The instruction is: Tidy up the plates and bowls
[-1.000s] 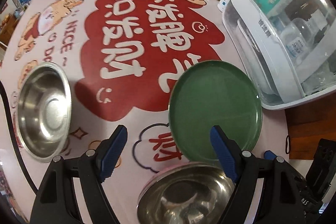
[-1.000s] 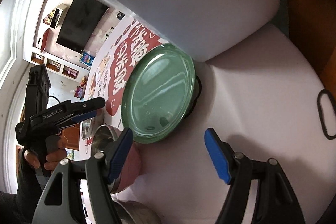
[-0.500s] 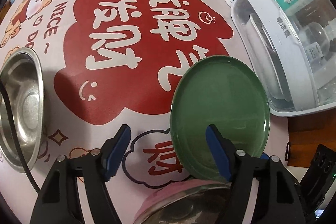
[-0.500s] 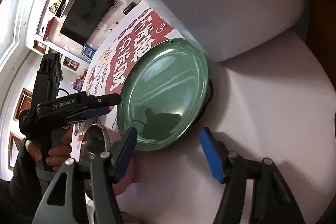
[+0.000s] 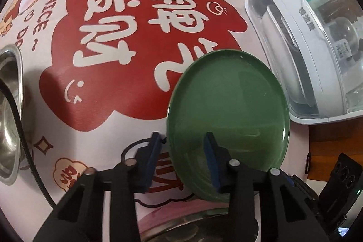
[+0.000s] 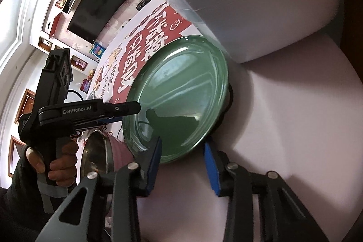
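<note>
1. Round table under a pink cloth (image 5: pixel 109 135) printed with a red cloud and white characters; beyond it, in the right wrist view, a room wall with a dark flat screen (image 6: pixel 97 8).
2. On the right of the cloth, a white appliance with a clear plastic hood (image 5: pixel 295 56); at the left edge, a plain steel bowl (image 5: pixel 9 117) crossed by a black cable (image 5: pixel 20 128).
3. Nearest the left camera, a steel bowl with a pink outer wall (image 5: pixel 192 226), just beside the round green plate (image 5: pixel 226 110).
4. Left gripper (image 5: pixel 182 142): aimed steeply down at the cloth, gripped by a hand (image 6: pixel 56 162) wrapped around its black handle.
5. Straddles the plate's near-left rim: one blue pad outside the rim over the cloth, the other over the green inner face.
6. Jaws narrow, having just been closing; cannot tell whether the pads press on the rim.
7. Right gripper (image 6: pixel 182 146): slanted down towards the opposite side of the same plate, close under the appliance's white wall.
8. Brackets the rim there too, one pad over the glossy inside, the other just outside the edge.
9. Jaws narrow as well, just closing; contact with the rim not clear enough to call.
</note>
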